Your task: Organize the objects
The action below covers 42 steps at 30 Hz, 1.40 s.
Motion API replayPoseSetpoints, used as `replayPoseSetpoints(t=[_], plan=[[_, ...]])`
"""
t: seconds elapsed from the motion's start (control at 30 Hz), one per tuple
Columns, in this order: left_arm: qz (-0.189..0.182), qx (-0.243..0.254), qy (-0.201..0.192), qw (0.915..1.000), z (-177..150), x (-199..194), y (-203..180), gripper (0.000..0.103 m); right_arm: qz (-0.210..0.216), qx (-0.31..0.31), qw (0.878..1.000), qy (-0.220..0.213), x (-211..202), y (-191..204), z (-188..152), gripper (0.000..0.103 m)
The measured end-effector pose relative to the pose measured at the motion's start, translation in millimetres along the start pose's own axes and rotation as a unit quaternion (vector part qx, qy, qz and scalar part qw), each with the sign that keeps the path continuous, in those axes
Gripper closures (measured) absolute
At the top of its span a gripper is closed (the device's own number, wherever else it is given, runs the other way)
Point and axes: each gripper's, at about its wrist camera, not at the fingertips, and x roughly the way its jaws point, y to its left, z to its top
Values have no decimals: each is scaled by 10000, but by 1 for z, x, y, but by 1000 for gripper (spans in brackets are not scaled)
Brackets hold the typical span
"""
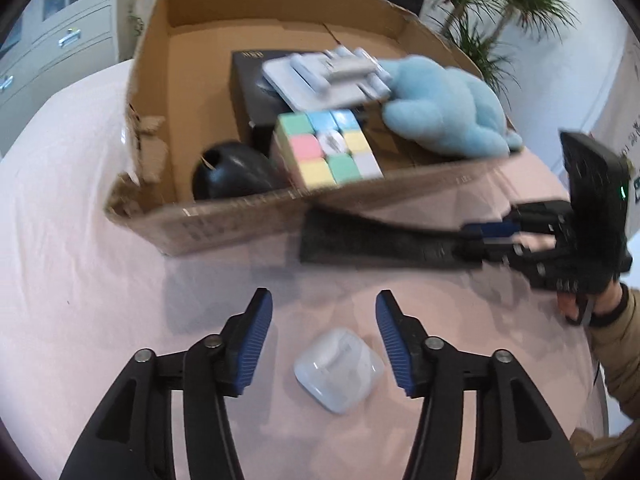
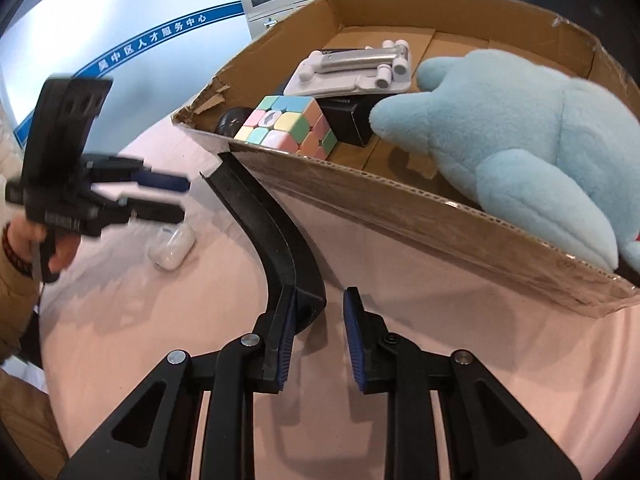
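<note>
A cardboard box (image 1: 224, 220) (image 2: 400, 200) on the pink table holds a pastel puzzle cube (image 1: 330, 146) (image 2: 288, 126), a blue plush toy (image 1: 444, 108) (image 2: 520, 140), a white phone stand (image 1: 328, 76) (image 2: 356, 68), a black box (image 1: 252, 92) and a black mouse (image 1: 228, 176). My left gripper (image 1: 324, 340) is open, its fingers on either side of a white earbud case (image 1: 339, 369) (image 2: 172, 246) on the table. My right gripper (image 2: 316, 336) (image 1: 496, 236) is open; a flat black strip (image 2: 264, 220) (image 1: 380, 240) lies against its left finger, by the box's front wall.
The pink tablecloth (image 1: 80, 280) covers a round table. Grey cabinets (image 1: 60, 40) and potted plants (image 1: 500, 8) stand behind the box. A wall with a blue band (image 2: 152, 40) is at the left in the right wrist view.
</note>
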Motion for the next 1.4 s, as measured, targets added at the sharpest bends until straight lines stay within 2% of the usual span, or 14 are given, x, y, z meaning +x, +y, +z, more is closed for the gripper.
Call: replayPoseSetpoints(t=[0.1, 0.27, 0.3, 0.4, 0.47, 0.57, 0.7, 0.87, 1.03, 1.07, 1.13, 1.3, 1.33, 1.4], plan=[[59, 202, 29, 9998, 11, 7, 4, 40, -9, -230, 9997, -73, -7, 5, -3, 82], [-263, 211, -141, 9993, 23, 13, -1, 42, -47, -662, 9978, -92, -9, 20, -4, 82], [-257, 199, -194, 9993, 27, 15, -1, 54, -72, -709, 9974, -94, -9, 21, -5, 82], [-309, 155, -109, 9993, 32, 21, -1, 80, -107, -806, 9966, -110, -11, 22, -6, 82], [-273, 370, 43, 9989, 32, 30, -8, 91, -120, -813, 9965, -129, -12, 22, -7, 82], [-333, 593, 208, 9975, 21, 31, -14, 97, -126, -836, 9964, -113, -12, 23, -9, 82], [-308, 664, 270, 9970, 6, 22, -13, 97, -160, -918, 9956, -47, -11, 25, -13, 82], [-312, 609, 80, 9976, -8, -8, -6, 97, -177, -918, 9956, -95, -14, 26, -14, 82], [279, 752, -50, 9968, -15, -20, 8, 93, -66, -865, 9960, -236, -17, 23, -13, 82], [334, 735, -119, 9967, -15, -18, 12, 88, -34, -863, 9959, -264, -16, 22, -13, 82], [303, 687, -223, 9969, -14, -18, 21, 87, -75, -929, 9951, -345, -15, 23, -12, 82], [214, 921, -159, 9954, -18, -22, 24, 87, -56, -1089, 9937, -277, -9, 27, -8, 82], [210, 925, -191, 9953, -19, -24, 25, 87, -25, -1090, 9937, -260, -8, 28, -8, 86], [267, 892, -203, 9954, -20, -22, 26, 85, 34, -1081, 9939, -196, -5, 28, -9, 88]])
